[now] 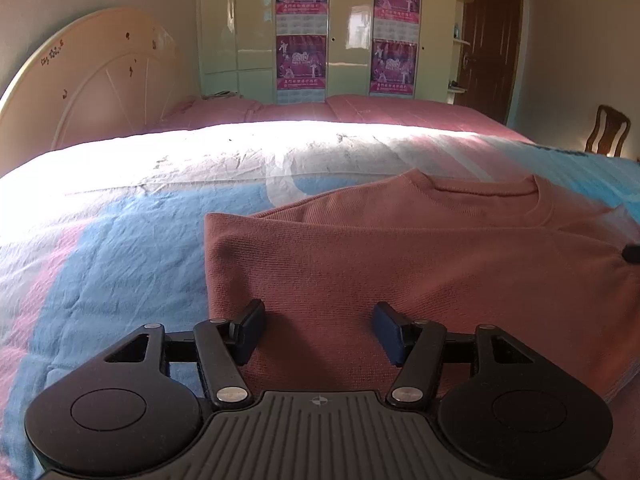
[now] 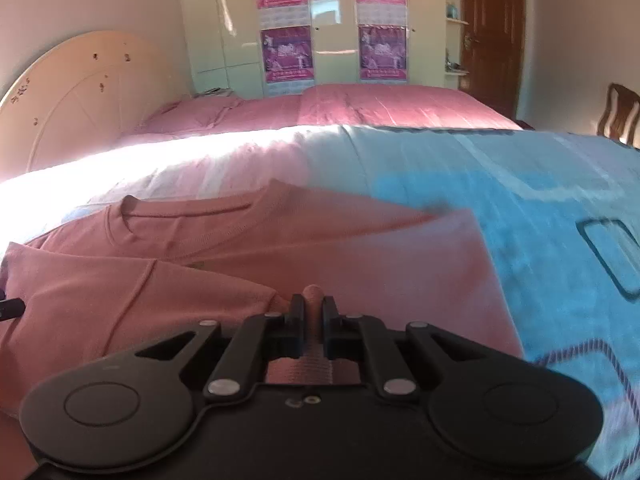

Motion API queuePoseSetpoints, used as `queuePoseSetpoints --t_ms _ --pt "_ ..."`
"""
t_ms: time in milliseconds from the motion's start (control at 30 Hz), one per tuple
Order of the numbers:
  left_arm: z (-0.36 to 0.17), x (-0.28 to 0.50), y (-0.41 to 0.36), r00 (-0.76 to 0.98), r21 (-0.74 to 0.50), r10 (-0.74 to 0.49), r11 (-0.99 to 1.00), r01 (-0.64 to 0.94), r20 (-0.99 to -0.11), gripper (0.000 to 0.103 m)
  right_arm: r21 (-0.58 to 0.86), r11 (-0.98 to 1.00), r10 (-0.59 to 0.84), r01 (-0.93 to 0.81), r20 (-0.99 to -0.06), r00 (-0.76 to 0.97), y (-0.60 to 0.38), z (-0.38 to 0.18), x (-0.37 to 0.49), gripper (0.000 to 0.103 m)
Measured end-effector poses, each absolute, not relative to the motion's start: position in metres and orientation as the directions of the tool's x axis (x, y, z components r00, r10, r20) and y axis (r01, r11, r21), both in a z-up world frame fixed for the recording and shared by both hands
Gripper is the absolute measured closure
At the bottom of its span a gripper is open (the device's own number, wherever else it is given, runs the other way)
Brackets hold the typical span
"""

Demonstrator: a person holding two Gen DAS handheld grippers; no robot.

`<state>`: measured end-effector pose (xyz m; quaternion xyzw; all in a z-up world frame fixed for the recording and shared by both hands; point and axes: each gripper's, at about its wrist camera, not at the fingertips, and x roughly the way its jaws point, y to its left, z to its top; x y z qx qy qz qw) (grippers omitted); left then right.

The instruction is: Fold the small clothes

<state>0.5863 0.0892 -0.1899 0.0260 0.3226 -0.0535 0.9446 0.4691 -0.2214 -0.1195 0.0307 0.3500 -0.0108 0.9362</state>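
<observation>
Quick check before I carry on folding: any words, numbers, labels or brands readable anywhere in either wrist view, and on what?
"2010": large numerals on the purple posters on the wardrobe, my best reading.
Poster banner lines and calendar grids: too small and blurred to read.
Dark marks on the blue bedspread at its far edge: unreadable.
Pink shirt: no label or print visible.
Left gripper and right gripper: no readable brand.

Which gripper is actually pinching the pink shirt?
The right gripper: its fingers are shut on a fold of the pink shirt. The left gripper hovers open above it.
</observation>
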Motion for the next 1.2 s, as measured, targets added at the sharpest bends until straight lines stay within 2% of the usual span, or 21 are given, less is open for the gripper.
queuePoseSetpoints --t_ms 67,133,233,300,333,467,533,633,700,767,900,967,1033,1067,1200 --pt "-0.184 0.587 0.083 0.778 0.042 -0.061 0.993 0.112 -0.625 0.042 0.023 0.999 -0.012 0.037 -0.674 0.739 -0.22 -0.128 0.474 0.092" --pt "-0.176 0.577 0.07 0.79 0.067 -0.082 0.986 0.154 -0.608 0.042 0.015 0.998 -0.032 0.055 -0.666 0.746 -0.218 -0.122 0.478 0.079" --pt "-0.177 0.566 0.043 0.777 0.075 -0.12 0.975 0.211 -0.619 0.042 0.042 0.998 -0.002 0.038 -0.638 0.77 -0.211 -0.116 0.473 0.072" --pt "-0.182 0.561 0.036 0.778 0.081 -0.092 0.98 0.18 -0.621 0.041 0.01 1.0 -0.009 0.02 -0.672 0.741 -0.203 -0.125 0.473 0.068" --pt "-0.183 0.559 0.04 0.78 0.053 -0.09 0.986 0.155 -0.619 0.038 -0.015 1.0 -0.022 0.016 -0.685 0.729 -0.2 -0.131 0.471 0.069" --pt "-0.18 0.543 0.058 0.788 0.023 -0.045 0.997 0.075 -0.614 0.038 -0.053 0.998 -0.061 0.035 -0.648 0.76 -0.204 -0.123 0.447 0.072" --pt "-0.181 0.534 0.054 0.791 0.008 -0.072 0.995 0.097 -0.608 0.038 -0.021 1.0 -0.017 0.006 -0.613 0.79 -0.199 -0.112 0.434 0.073" --pt "-0.186 0.528 0.045 0.792 0.05 -0.038 0.995 0.087 -0.61 0.038 -0.005 0.996 0.067 -0.091 -0.635 0.769 -0.174 -0.116 0.426 0.071" --pt "-0.187 0.524 0.056 0.783 0.029 -0.031 0.998 0.063 -0.621 0.038 -0.068 0.991 0.039 -0.115 -0.681 0.731 -0.163 -0.133 0.42 0.071" --pt "-0.189 0.516 0.07 0.784 0.038 -0.016 0.998 0.05 -0.621 0.038 -0.095 0.988 0.031 -0.124 -0.657 0.753 -0.165 -0.134 0.407 0.071" --pt "-0.183 0.502 0.069 0.794 0.079 0.016 0.996 0.041 -0.608 0.037 -0.089 0.988 0.038 -0.128 -0.656 0.754 -0.161 -0.119 0.405 0.072" --pt "-0.184 0.499 0.055 0.782 0.092 0.0 0.993 0.074 -0.624 0.037 -0.038 0.98 0.131 -0.197 -0.623 0.771 -0.147 -0.108 0.406 0.074" --pt "-0.189 0.495 0.055 0.776 0.072 0.006 0.996 0.051 -0.631 0.036 -0.028 0.97 0.168 -0.243 -0.648 0.743 -0.135 -0.113 0.407 0.072" --pt "-0.188 0.494 0.06 0.777 0.051 -0.003 0.998 0.045 -0.63 0.036 -0.026 0.969 0.158 -0.246 -0.699 0.698 -0.131 -0.125 0.413 0.072" --pt "-0.172 0.499 0.078 0.808 0.026 -0.001 0.999 0.02 -0.59 0.035 -0.011 0.969 0.174 -0.247 -0.677 0.715 -0.135 -0.122 0.415 0.075"
